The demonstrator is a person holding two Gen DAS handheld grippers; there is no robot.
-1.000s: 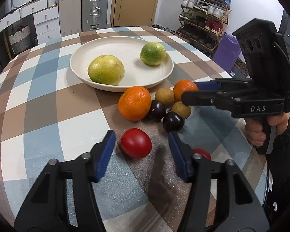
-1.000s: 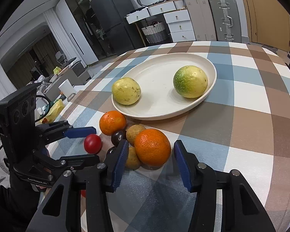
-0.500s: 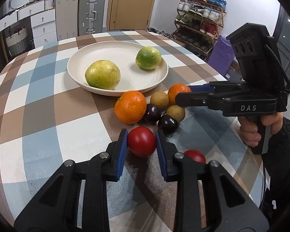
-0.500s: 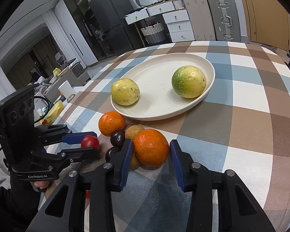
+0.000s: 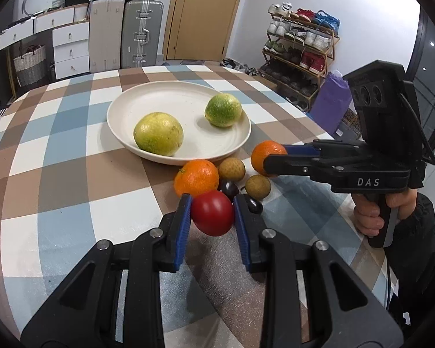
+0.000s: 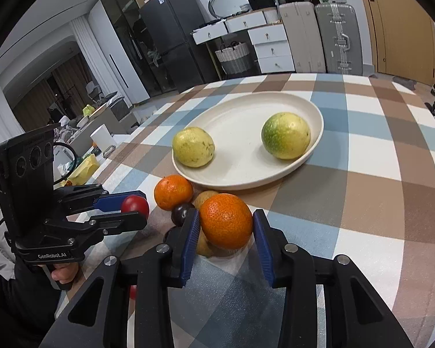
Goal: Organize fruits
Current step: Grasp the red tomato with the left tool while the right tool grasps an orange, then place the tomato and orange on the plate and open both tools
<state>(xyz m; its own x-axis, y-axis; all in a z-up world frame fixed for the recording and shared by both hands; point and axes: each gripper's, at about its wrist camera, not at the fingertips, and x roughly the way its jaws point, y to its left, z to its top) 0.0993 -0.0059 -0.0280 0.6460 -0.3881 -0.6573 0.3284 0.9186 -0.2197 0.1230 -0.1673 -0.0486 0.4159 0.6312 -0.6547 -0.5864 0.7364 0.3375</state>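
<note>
My left gripper is shut on a red tomato and holds it above the checked tablecloth; it also shows in the right wrist view. My right gripper is shut on an orange, lifted over the fruit pile; the orange also shows in the left wrist view. A cream plate holds a yellow-green fruit and a greener one. On the cloth lie another orange, two small brown fruits and dark plums.
The round table's right edge runs close behind the right gripper. Beyond it stand a shoe rack, suitcases and white drawers. A second red fruit peeks out low beside my right gripper's frame.
Both grippers closed from open: the left onto the tomato, the right onto the orange. Both fruits have risen off the cloth.
</note>
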